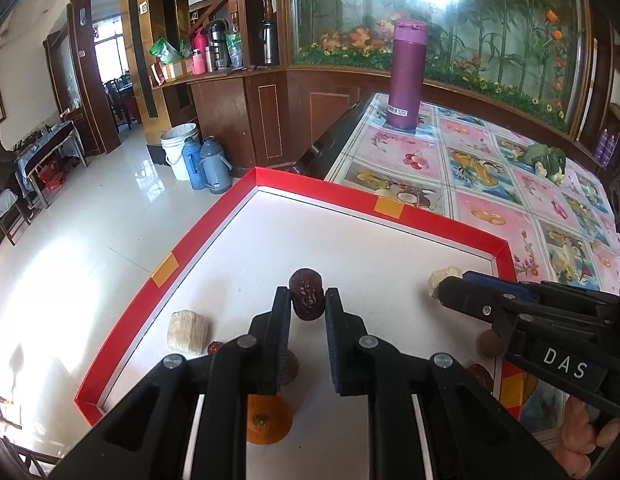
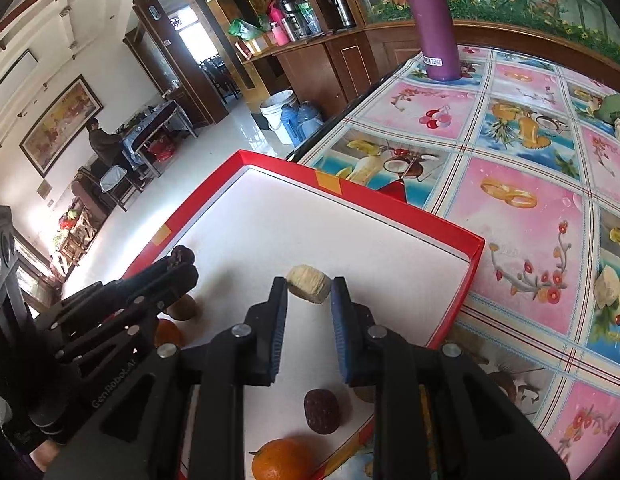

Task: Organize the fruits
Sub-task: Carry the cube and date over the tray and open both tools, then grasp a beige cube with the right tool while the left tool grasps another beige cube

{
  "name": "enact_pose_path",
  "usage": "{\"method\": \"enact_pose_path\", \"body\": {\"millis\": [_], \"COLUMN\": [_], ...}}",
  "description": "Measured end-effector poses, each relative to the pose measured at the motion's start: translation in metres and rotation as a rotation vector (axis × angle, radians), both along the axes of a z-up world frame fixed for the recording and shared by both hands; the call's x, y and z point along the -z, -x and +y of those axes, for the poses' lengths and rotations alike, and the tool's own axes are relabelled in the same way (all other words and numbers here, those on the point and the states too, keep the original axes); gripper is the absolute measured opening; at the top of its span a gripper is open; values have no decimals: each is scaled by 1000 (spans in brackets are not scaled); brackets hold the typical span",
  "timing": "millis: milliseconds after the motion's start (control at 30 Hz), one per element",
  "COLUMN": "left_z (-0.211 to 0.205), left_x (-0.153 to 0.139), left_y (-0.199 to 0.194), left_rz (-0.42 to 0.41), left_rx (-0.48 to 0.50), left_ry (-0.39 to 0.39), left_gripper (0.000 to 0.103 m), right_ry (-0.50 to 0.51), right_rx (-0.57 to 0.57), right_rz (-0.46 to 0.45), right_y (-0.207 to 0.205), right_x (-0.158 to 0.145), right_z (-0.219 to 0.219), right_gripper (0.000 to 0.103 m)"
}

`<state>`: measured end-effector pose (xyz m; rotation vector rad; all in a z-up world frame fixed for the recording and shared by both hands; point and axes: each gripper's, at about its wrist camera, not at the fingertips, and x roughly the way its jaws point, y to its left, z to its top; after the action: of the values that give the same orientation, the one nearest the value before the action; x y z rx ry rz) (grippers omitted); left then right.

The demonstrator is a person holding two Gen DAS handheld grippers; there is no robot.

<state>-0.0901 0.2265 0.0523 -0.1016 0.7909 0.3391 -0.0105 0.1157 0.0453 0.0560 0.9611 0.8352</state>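
Note:
A red-rimmed white tray (image 1: 442, 216) (image 2: 390, 216) lies on the table. My left gripper (image 1: 307, 300) is shut on a dark red date (image 1: 307, 294), held above the tray floor. My right gripper (image 2: 310, 286) is shut on a pale corn piece (image 2: 308, 283), which also shows in the left wrist view (image 1: 442, 278). In the tray lie another corn piece (image 1: 187, 330), an orange (image 1: 267, 420), a brown round fruit (image 1: 490, 342), a second date (image 2: 321, 411) and a second orange (image 2: 283, 460). The left gripper (image 2: 181, 258) appears at the left of the right wrist view.
A purple flask (image 1: 406, 74) (image 2: 432, 20) stands at the table's far end. A green vegetable (image 1: 546, 158) lies on the patterned tablecloth (image 2: 522, 168) at the right. The table's left edge drops to a tiled floor with a bucket and thermoses (image 1: 197, 156).

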Motion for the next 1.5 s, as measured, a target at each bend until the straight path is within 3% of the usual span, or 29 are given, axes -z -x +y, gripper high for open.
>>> {"method": "enact_pose_path", "body": {"millis": [267, 400, 700, 933, 1167, 1333, 1500], "left_z": [4, 8, -21, -82, -150, -196, -231], "left_x": [10, 9, -10, -19, -21, -14, 1], "left_y": [-3, 0, -1, -18, -48, -76, -100], "left_rz": [54, 58, 28, 28, 54, 69, 97], "left_rx": [-22, -46, -18, 95, 219, 304, 372], "left_ry": [8, 16, -16, -46, -70, -64, -59], "left_gripper": [18, 40, 47, 49, 51, 51, 51], "right_ry": [24, 8, -97, -162, -253, -299, -296], "right_rx": [-2, -2, 11, 137, 377, 534, 631], "right_rz": [62, 103, 79, 54, 67, 98, 180], "right_y": [-9, -14, -15, -33, -68, -92, -114], "right_x": [11, 16, -7, -19, -13, -7, 8], "right_z": [6, 3, -36, -119, -246, -323, -359], "right_gripper": [26, 26, 26, 26, 25, 25, 25]}}
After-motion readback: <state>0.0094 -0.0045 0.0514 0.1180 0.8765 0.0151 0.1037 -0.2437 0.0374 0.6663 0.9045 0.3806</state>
